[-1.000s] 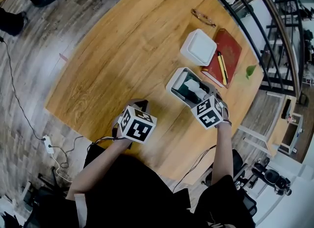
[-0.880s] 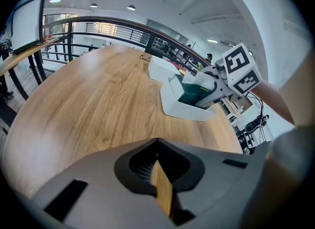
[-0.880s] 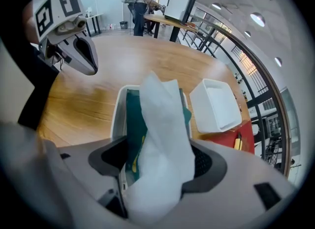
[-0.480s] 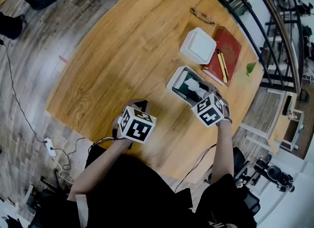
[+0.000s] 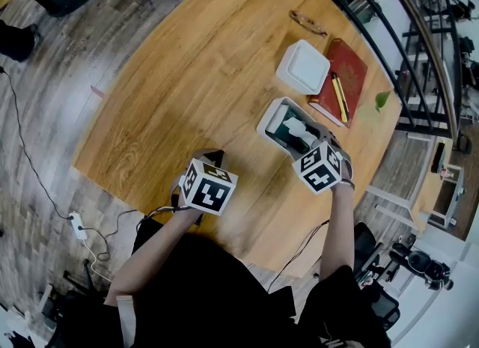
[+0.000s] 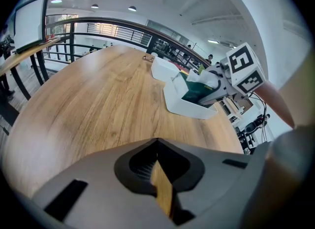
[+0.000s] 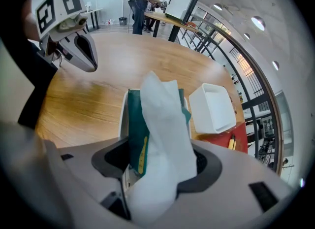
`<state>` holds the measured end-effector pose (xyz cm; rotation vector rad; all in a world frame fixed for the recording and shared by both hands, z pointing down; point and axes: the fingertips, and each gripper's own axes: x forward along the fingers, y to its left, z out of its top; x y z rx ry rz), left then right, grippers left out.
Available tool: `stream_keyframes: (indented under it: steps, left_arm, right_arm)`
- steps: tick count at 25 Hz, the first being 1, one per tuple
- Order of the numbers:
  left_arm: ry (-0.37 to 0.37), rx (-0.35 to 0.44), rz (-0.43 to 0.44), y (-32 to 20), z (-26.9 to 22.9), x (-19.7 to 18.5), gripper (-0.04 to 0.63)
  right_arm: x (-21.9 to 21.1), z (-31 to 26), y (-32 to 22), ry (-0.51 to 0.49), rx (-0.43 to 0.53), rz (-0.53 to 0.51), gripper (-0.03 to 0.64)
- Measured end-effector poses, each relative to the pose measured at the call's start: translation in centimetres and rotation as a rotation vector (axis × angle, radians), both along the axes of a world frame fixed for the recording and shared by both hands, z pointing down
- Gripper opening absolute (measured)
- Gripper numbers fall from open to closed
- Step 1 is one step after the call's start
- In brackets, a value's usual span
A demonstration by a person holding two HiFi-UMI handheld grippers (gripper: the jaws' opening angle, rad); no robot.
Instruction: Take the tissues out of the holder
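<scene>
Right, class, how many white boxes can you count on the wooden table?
2. One is the open tissue holder with tissue poking out; the other white box lies just beyond it, beside the red book. None seem hidden.

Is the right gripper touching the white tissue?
Touching. The right gripper view shows the tissue squeezed between the right gripper's jaws, which have just been closing.

White holder (image 5: pixel 269 112) sits open-topped on the desk (image 5: pixel 202 77), set at a slant; inside it a green tissue pack (image 7: pixel 134 124), and one crumpled white tissue (image 7: pixel 165 139) stands tall above the rim
</scene>
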<state>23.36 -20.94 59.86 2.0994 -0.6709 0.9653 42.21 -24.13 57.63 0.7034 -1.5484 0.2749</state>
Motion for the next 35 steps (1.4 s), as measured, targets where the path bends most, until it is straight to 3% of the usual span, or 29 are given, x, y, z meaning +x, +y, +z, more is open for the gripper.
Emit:
stream_keyframes:
  steps: [7, 19, 31, 35]
  left_arm:
    - [-0.001, -0.003, -0.03, -0.1, 0.1, -1.8, 0.009]
    - [0.001, 0.031, -0.057, -0.2, -1.4, -3.7, 0.009]
    - [-0.01, 0.052, -0.077, 2.6, -2.4, -7.2, 0.009]
    - [-0.009, 0.059, -0.094, 3.5, -2.8, -8.5, 0.009]
  right_arm:
    - [-0.7, -2.9, -0.4, 0.023, 0.062, 0.005, 0.296]
    - [-4.5, -8.3, 0.0, -0.044, 0.187, 0.004, 0.296]
    - [-11.8, -9.1, 3.3, -0.223, 0.202, 0.072, 0.296]
    - [-14.8, -8.5, 4.5, -0.332, 0.193, 0.108, 0.296]
